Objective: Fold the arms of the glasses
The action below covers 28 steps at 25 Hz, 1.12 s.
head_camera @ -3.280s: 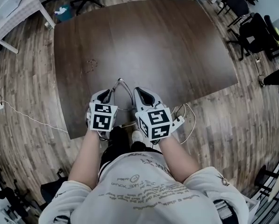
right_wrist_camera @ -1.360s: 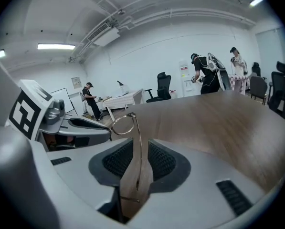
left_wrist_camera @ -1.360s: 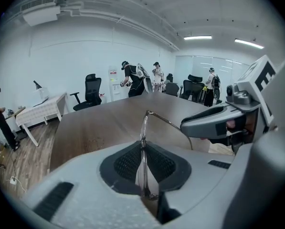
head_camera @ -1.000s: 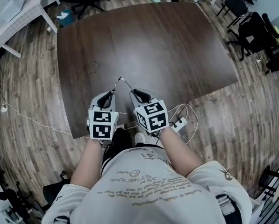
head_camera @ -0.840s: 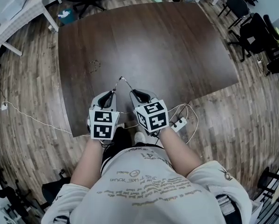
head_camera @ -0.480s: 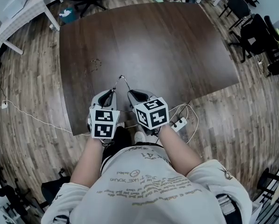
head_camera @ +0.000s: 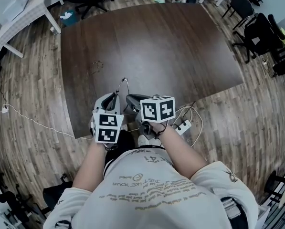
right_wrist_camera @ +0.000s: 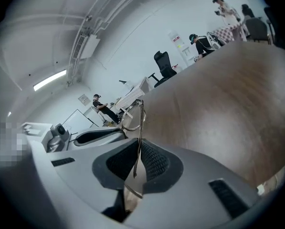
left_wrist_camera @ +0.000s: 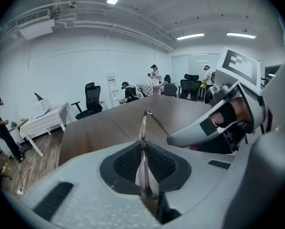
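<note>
Right now your left tool (left_wrist_camera: 142, 168) is clamped shut on the glasses (left_wrist_camera: 143, 128): its two dark ribbed pads press on the thin wire rim, which stands up edge-on from between them. From the top of that rim one arm (left_wrist_camera: 157, 123) slants away to the right, toward your right tool (right_wrist_camera: 136, 165). The right tool's jaws have just been closing, and in its own view the slim arm runs straight up between the pads, which pinch it. The rounded lens rim shows just above and to the left of those pads, with the left tool's grey shell lying beside it. Both tools therefore grip the same pair of glasses, one on the rim and the other on an arm, and their tips sit just beside each other. In the head view the glasses are a small wire shape held just beyond the two tool tips, over the near edge of the dark brown wooden surface (head_camera: 171, 46). The right tool is tilted over toward the left one, with the right marker cube (head_camera: 157, 109) facing up. The left marker cube (head_camera: 108, 127) sits lower, close to your body. Around the surface lies a plank floor (head_camera: 32, 94). A white power strip (head_camera: 183, 126) and its cable lie near your right forearm, black office chairs (head_camera: 259, 32) stand at the right, and a white table (head_camera: 23, 8) stands at the top left.
</note>
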Tool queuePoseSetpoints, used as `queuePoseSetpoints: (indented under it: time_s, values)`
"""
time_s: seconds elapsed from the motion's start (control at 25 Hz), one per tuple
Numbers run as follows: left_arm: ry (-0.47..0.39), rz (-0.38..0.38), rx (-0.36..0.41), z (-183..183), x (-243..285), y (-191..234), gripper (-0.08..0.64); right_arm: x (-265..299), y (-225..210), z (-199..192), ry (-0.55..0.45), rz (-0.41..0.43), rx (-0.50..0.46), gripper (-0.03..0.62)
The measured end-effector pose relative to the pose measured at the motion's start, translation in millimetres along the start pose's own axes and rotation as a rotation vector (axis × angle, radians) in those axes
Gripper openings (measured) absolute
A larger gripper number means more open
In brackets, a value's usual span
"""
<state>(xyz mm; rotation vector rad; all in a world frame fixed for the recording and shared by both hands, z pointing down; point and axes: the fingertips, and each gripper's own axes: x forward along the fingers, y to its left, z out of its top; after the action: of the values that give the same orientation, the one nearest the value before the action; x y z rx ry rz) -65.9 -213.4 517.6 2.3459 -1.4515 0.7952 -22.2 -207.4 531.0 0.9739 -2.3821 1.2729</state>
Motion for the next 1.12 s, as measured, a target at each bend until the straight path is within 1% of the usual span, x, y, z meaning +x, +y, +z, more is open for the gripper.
queuePoseSetpoints:
  time_s: [0.08, 0.12, 0.44, 0.64, 0.8, 0.92, 1.0, 1.04, 1.08, 1.12]
  values:
    - [0.001, 0.006, 0.001, -2, -1, -1, 0.041, 0, 0, -2, 0.002, -0.022, -0.033, 0.032]
    - [-0.001, 0.005, -0.001, -2, -2, -1, 0.04, 0, 2, -2, 0.001, -0.018, -0.035, 0.032]
    - [-0.03, -0.015, -0.041, -2, -10, 3, 0.041, 11, 21, -5, 0.014, 0.08, 0.089, 0.031]
    - [-0.034, -0.014, -0.057, -2, -12, 0, 0.041, 13, 29, -4, 0.016, 0.112, 0.126, 0.031]
    - [-0.051, -0.016, -0.081, -2, -14, 2, 0.041, 13, 33, -4, 0.01, 0.14, 0.176, 0.029]
    - [-0.06, -0.014, -0.094, 0, -15, 4, 0.041, 12, 34, -2, -0.006, 0.155, 0.186, 0.029]
    - [-0.063, -0.011, -0.101, 0, -16, 5, 0.041, 10, 36, 4, -0.053, 0.162, 0.166, 0.03]
    - [-0.065, -0.007, -0.104, 0, -17, 6, 0.041, 9, 37, 7, -0.08, 0.161, 0.151, 0.036]
    - [-0.067, -0.001, -0.106, 0, -17, 8, 0.041, 8, 37, 10, -0.1, 0.155, 0.134, 0.064]
    - [-0.07, 0.005, -0.108, 0, -17, 10, 0.041, 7, 36, 12, -0.112, 0.148, 0.115, 0.11]
